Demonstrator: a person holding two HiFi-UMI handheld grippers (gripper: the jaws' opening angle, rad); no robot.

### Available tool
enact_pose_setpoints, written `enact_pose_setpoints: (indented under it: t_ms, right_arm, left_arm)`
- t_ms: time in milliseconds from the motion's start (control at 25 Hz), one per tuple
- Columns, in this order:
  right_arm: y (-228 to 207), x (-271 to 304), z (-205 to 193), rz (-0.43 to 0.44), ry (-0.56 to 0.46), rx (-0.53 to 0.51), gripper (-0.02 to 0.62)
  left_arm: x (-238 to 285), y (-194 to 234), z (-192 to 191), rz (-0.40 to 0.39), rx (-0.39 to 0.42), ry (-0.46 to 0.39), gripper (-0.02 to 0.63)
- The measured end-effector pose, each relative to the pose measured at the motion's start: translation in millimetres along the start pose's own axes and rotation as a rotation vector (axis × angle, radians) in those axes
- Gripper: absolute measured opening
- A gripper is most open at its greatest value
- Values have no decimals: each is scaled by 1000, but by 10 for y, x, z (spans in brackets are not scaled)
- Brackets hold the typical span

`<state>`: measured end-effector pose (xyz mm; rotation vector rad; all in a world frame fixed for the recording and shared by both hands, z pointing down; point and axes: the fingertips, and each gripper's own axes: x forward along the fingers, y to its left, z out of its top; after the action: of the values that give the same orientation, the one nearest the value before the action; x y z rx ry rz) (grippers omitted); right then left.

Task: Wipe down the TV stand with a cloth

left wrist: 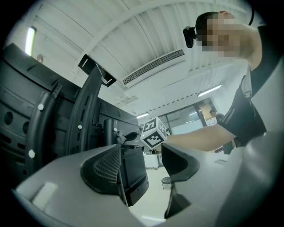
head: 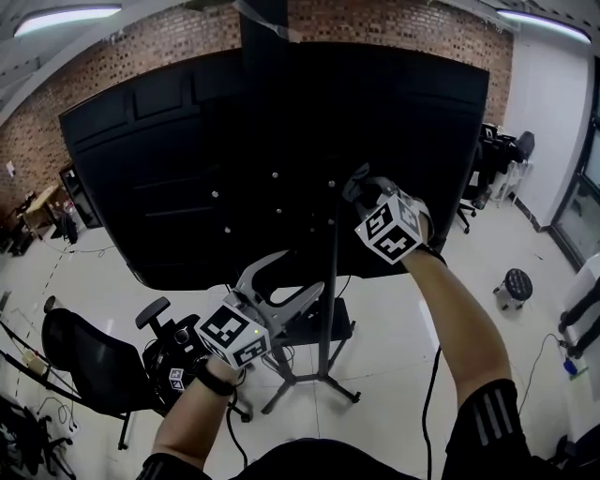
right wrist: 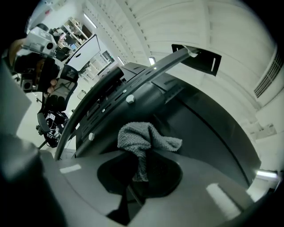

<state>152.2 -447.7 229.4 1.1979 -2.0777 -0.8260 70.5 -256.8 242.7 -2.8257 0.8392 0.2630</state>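
Observation:
The TV stand's black pole (head: 330, 309) rises from splayed legs (head: 309, 380) behind a big black TV back panel (head: 187, 187). My right gripper (head: 358, 184) is up at the pole near the mounting bracket, shut on a grey knitted cloth (right wrist: 144, 139). In the right gripper view the cloth bunches out of the jaws against the dark panel and curved bracket arm (right wrist: 133, 84). My left gripper (head: 302, 272) hangs lower, left of the pole, open with nothing between its fingers. In the left gripper view (left wrist: 142, 170) the bracket arms (left wrist: 84, 111) and the right gripper's marker cube (left wrist: 153, 135) show.
A black office chair (head: 84, 361) stands at lower left and a round stool (head: 514, 284) at right on the white floor. A dark shelf (head: 323, 328) sits low on the stand. Cables trail over the floor. A brick wall (head: 394, 28) lies behind the TV.

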Motion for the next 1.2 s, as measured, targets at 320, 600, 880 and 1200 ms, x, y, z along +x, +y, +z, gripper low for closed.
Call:
enact_pose_setpoints:
  t_ms: [320, 600, 880, 1200]
  right_arm:
    - [-275, -172, -488, -41, 33, 38, 31]
    - [-477, -360, -912, -84, 87, 41, 31]
    - [-703, -535, -1326, -119, 159, 53, 31]
    - [-476, -805, -618, -106, -21, 136, 31]
  left_arm:
    - [167, -73, -67, 9, 5, 16, 308]
    - [370, -218, -132, -16, 1, 19, 308]
    - [456, -320, -143, -20, 3, 19, 308]
    - [262, -267, -54, -15, 15, 9, 308]
